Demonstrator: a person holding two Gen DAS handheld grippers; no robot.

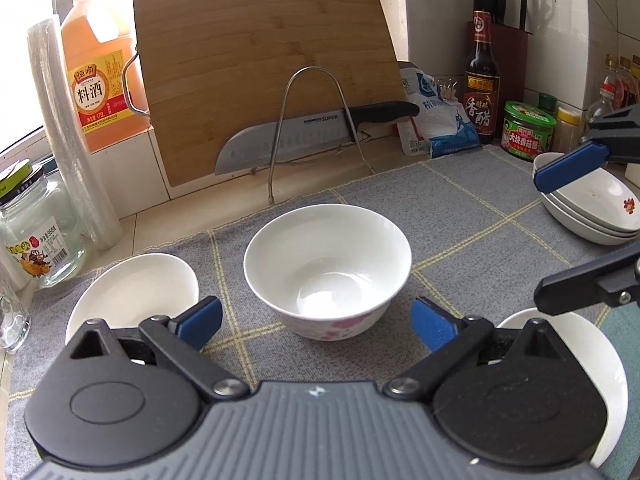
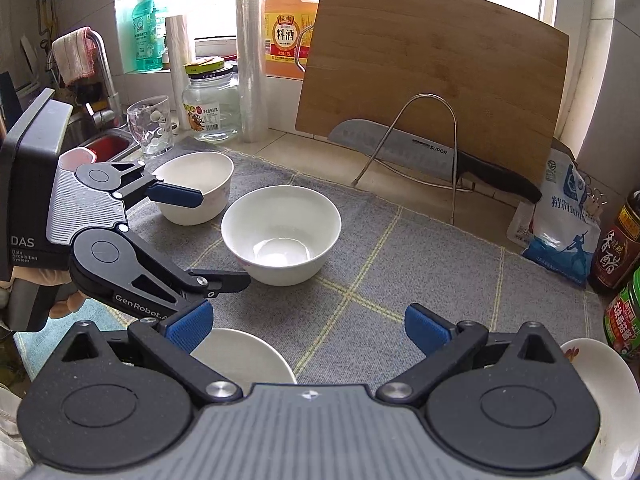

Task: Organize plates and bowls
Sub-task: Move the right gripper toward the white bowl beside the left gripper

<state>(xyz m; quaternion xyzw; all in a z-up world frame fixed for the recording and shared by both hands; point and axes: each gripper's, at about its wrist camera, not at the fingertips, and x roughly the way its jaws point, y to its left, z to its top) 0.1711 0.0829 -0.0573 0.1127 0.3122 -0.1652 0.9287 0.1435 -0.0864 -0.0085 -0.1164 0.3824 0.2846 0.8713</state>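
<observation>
A white bowl with pink flowers stands on the grey checked mat, just ahead of my open, empty left gripper. A second white bowl sits at its left, a third at its right under the finger. A stack of shallow plates lies far right. My right gripper is open and empty above the mat; the flowered bowl, the far bowl, the near bowl and a plate show there. The left gripper appears at left, the right gripper at right.
A bamboo cutting board leans on the wall with a knife in a wire rack. A cooking wine jug, glass jar, salt bag, vinegar bottle and sauce jar line the back. A sink lies left.
</observation>
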